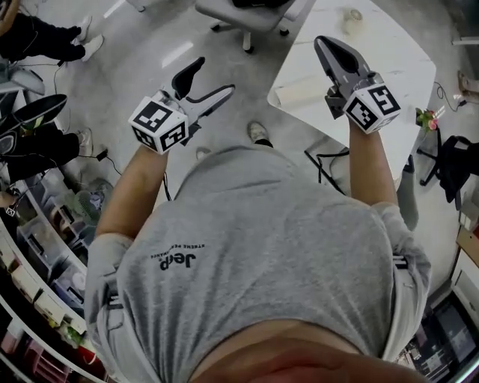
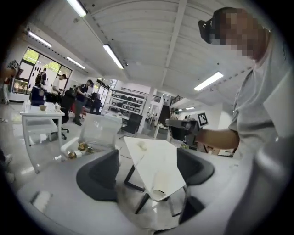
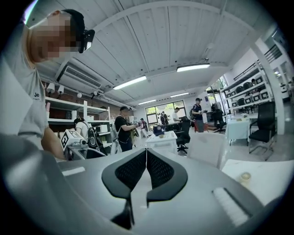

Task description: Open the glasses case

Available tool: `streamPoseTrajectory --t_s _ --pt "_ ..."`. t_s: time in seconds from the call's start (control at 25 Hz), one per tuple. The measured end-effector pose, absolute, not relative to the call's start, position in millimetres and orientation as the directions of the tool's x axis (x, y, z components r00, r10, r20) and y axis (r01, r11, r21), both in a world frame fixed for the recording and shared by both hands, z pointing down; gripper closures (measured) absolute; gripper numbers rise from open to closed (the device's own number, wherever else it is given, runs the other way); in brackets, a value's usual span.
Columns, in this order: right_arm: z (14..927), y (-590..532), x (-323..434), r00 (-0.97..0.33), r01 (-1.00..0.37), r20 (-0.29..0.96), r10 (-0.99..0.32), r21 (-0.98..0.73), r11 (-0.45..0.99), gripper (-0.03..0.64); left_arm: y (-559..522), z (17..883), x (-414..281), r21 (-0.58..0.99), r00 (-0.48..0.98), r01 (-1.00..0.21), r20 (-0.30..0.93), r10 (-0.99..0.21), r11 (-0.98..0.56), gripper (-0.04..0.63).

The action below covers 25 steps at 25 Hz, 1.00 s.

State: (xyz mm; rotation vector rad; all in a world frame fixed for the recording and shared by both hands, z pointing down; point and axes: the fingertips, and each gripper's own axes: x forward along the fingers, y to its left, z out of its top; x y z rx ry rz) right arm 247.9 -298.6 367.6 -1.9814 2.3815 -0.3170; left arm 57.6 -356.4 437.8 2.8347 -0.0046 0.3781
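The person wears a grey short-sleeved T-shirt [image 1: 262,247] with dark print; the left gripper [image 1: 212,77] and right gripper [image 1: 324,43] are grey with black pads.

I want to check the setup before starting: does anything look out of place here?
Yes: no glasses case shows in any view. The white table shows only a small roll and a pale tube. The left tongs stand open and empty, the right tongs are shut on nothing, both held in the air.
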Motion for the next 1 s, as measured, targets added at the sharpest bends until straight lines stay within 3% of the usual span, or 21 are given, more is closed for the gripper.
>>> streamPoseTrajectory --t_s 0.32,1.0 --pt "418 -236 310 -0.108 -0.972 0.148 -0.983 -0.225 0.073 0.611 -284 544 153 0.322 0.885 0.121 0.394 0.249 -0.939 0.173" --pt "460 -197 347 -0.052 -0.963 0.190 -0.980 -0.269 -0.001 0.611 -211 666 200 0.221 0.701 0.267 0.624 0.347 -0.938 0.196"
